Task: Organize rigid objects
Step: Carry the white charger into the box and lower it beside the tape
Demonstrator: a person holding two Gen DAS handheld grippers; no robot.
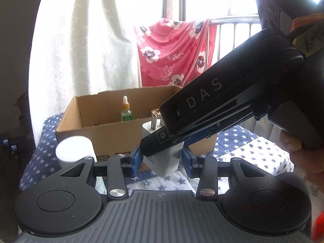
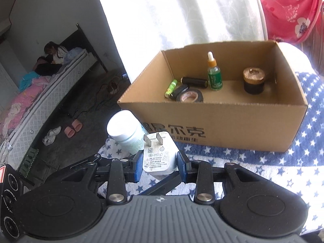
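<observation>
Charger (image 2: 157, 156) upright, prongs up toward box (image 2: 222, 121); right gripper (image 2: 160, 163) pinching it, left gripper (image 1: 161, 163) flanking, contact unclear.

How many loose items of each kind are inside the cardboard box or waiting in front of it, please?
Bottles: 2 (green dropper bottle, white-capped plastic bottle)
Batteries: 2 (green cell, black cell)
Tape rolls: 1 (black tape roll)
Jars: 1 (dark gold-lidded jar)
Chargers: 1 (white plug charger)
Small black item by the tape: 1, unidentifiable
Total: 8
</observation>
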